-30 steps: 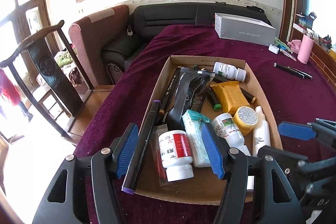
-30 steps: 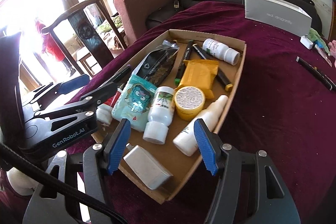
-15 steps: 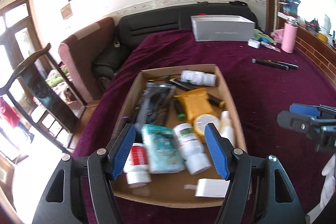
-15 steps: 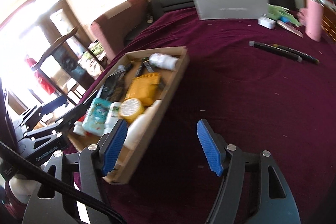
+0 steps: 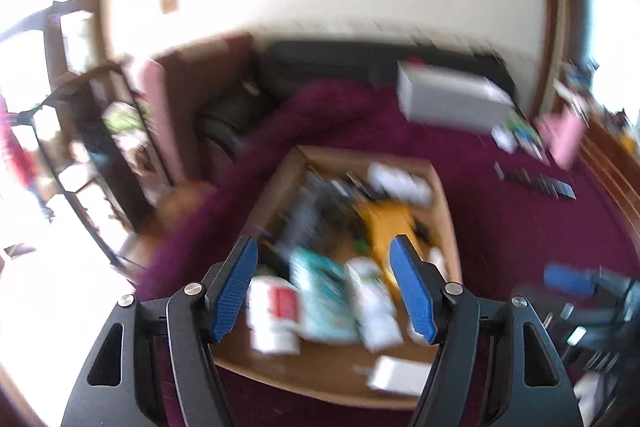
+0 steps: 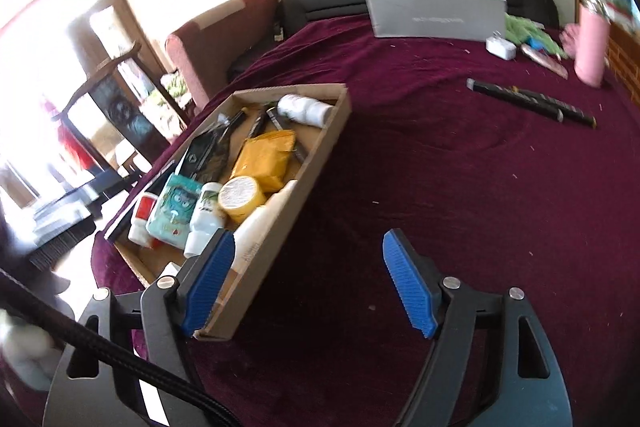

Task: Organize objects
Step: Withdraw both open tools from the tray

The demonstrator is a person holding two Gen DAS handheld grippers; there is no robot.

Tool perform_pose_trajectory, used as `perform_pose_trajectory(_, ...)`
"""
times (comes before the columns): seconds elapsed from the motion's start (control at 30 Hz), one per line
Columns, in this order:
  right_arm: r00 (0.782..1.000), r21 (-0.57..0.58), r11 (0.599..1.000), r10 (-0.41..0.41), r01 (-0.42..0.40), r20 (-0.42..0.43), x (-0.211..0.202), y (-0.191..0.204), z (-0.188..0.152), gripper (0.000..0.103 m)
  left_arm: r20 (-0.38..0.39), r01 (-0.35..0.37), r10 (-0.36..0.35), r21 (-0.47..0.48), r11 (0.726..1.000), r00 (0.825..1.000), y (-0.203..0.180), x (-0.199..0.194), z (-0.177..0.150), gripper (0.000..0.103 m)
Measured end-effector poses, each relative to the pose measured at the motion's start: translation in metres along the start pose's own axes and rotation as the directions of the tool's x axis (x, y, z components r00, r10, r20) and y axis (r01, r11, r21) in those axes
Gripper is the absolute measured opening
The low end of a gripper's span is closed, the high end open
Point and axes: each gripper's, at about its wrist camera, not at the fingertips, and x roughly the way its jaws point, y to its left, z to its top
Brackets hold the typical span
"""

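The left gripper [image 5: 324, 291] hangs over the near end of the cardboard tray [image 6: 320, 151], its jaws opening with nothing pressed between the blue pads; that view is badly blurred. Seen between its jaws lie a white bottle with a red label [image 5: 276, 311], a teal packet [image 5: 324, 303] and a white bottle with a green label [image 5: 374, 307], all lying in the tray. A small white box [image 5: 400, 375] lies at the tray's near edge.

The right gripper [image 6: 308, 283] is beside the tray, over bare maroon cloth [image 6: 460, 195] on the table; its jaws are also opening and empty. Its left pad shows in front of the tray's near corner; whether it touches I cannot tell.

Farther in the tray are a yellow round tub [image 6: 240, 197], a yellow pouch [image 6: 266, 159], a dark packet [image 6: 206, 157], dark pens [image 6: 258, 121] and another white bottle [image 6: 306, 109] at the far end.

Well apart on the cloth lie two black pens [image 6: 528, 101], a grey box [image 6: 436, 13], a small white charger [image 6: 500, 47] and a pink bottle [image 6: 592, 47]. A black sofa [image 6: 332, 1] stands behind the table.
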Motion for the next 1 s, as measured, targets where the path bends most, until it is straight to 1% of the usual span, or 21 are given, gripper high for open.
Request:
perform_pose_trajectory(0.03,1.0,-0.024,1.0,-0.014,0.014,0.0,0.004,0.009,0.002,0.077,0.053,-0.027,0.029,-0.029,0.999,0.998,0.008,-0.011,0.004,0.078)
perform_pose_trajectory(0.07,1.0,-0.042,0.999,-0.028,0.028,0.003,0.006,0.017,0.003,0.077,0.096,-0.038,0.044,-0.062,0.997,0.994,0.015,-0.022,0.008,0.09)
perform_pose_trajectory(0.1,0.999,-0.06,0.997,-0.048,0.049,0.009,0.008,0.024,0.006,0.077,0.119,-0.032,0.043,-0.092,0.995,0.992,0.023,-0.029,0.011,0.096)
perform_pose_trajectory(0.13,0.997,-0.076,0.995,-0.069,0.07,0.02,0.01,0.03,0.008,0.077,0.125,-0.018,0.033,-0.118,0.993,0.992,0.029,-0.033,0.012,0.102)
perform_pose_trajectory(0.17,0.996,-0.086,0.993,-0.081,0.084,0.031,0.009,0.035,0.01,0.077,0.12,0.006,0.013,-0.154,0.988,0.993,0.038,-0.035,0.013,0.102)
perform_pose_trajectory(0.23,0.994,-0.096,0.99,-0.099,0.104,0.056,0.007,0.042,0.014,0.077,0.102,0.035,-0.016,-0.187,0.982,0.995,0.05,-0.033,0.014,0.102)
perform_pose_trajectory(0.27,0.992,-0.097,0.989,-0.106,0.112,0.067,0.005,0.044,0.014,0.077,0.091,0.035,-0.017,-0.197,0.98,0.996,0.054,-0.032,0.014,0.102)
perform_pose_trajectory(0.33,0.989,-0.102,0.986,-0.121,0.129,0.084,0.001,0.048,0.013,0.077,0.041,-0.016,0.025,-0.215,0.976,0.999,0.061,-0.025,0.012,0.102)
perform_pose_trajectory(0.43,0.986,-0.116,0.982,-0.141,0.151,0.092,-0.001,0.054,0.008,0.078,-0.009,-0.078,0.078,-0.232,0.97,0.997,0.064,-0.02,0.006,0.102)
perform_pose_trajectory(0.63,0.988,-0.158,0.976,-0.14,0.15,0.07,0.003,0.068,-0.001,0.078,-0.013,-0.159,0.16,-0.226,0.961,0.987,0.06,-0.027,-0.005,0.102)
perform_pose_trajectory(0.73,0.988,-0.176,0.973,-0.138,0.147,0.062,0.004,0.074,-0.004,0.078,-0.039,-0.202,0.199,-0.238,0.95,0.979,0.065,-0.029,-0.008,0.102)
perform_pose_trajectory(0.83,0.989,-0.192,0.97,-0.139,0.148,0.06,0.005,0.079,-0.006,0.079,-0.074,-0.209,0.197,-0.244,0.947,0.978,0.07,-0.027,-0.013,0.102)
perform_pose_trajectory(1.0,0.989,-0.207,0.967,-0.14,0.148,0.053,0.005,0.084,-0.008,0.079,-0.09,-0.235,0.22,-0.212,0.949,0.971,0.064,-0.022,-0.015,0.102)
